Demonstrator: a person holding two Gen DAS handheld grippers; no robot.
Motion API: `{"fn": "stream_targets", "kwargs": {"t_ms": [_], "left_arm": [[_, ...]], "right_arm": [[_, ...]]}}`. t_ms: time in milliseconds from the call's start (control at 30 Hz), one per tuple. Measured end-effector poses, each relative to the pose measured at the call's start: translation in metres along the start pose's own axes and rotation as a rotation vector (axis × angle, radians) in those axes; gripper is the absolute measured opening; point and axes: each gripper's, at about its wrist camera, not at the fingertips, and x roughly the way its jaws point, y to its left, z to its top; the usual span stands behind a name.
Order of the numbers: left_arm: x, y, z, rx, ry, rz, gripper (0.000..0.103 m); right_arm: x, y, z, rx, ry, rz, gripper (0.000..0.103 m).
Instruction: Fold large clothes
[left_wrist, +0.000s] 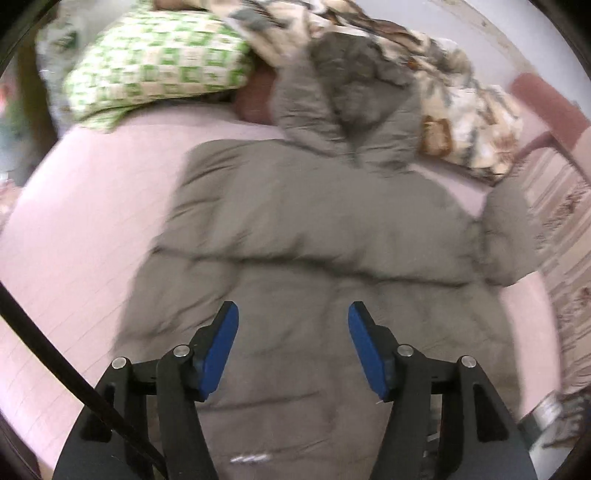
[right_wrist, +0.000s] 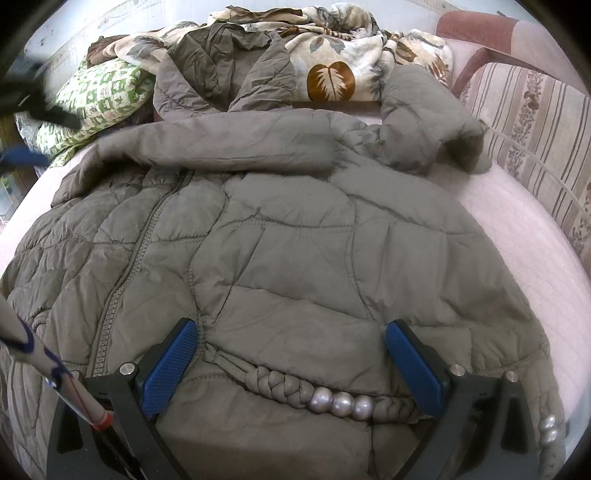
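A large grey-brown quilted puffer jacket lies spread on the pink bed, hood toward the pillows; it fills the right wrist view too. One sleeve lies folded across the chest, the other sleeve is bunched at the far right. A braided trim with three pearl beads crosses the lower front. My left gripper is open and empty, hovering over the jacket's lower part. My right gripper is open and empty, low over the jacket just beyond the braid.
A green-and-white checked pillow and a leaf-print blanket lie at the head of the bed. The pink sheet shows to the left of the jacket. A striped sofa side borders the right.
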Motion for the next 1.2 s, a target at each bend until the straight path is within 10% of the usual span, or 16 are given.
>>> {"fn": "stream_targets", "kwargs": {"t_ms": [267, 533, 833, 1000, 1200], "left_arm": [[0.004, 0.057, -0.053, -0.015, -0.073, 0.256, 0.061], [0.001, 0.075, -0.056, -0.053, -0.086, 0.215, 0.061], [0.010, 0.074, -0.054, -0.064, -0.064, 0.185, 0.061], [0.017, 0.073, -0.046, -0.070, -0.060, 0.191, 0.061], [0.029, 0.069, -0.043, -0.050, -0.032, 0.214, 0.061]], "right_arm": [[0.000, -0.004, 0.003, 0.004, 0.024, 0.027, 0.103], [-0.031, -0.014, 0.060, 0.016, 0.001, 0.017, 0.102], [0.082, -0.042, 0.149, 0.239, 0.172, 0.018, 0.095], [0.120, -0.046, 0.189, 0.306, 0.221, 0.000, 0.035], [0.138, -0.038, 0.221, 0.214, 0.160, -0.116, 0.030]]}}
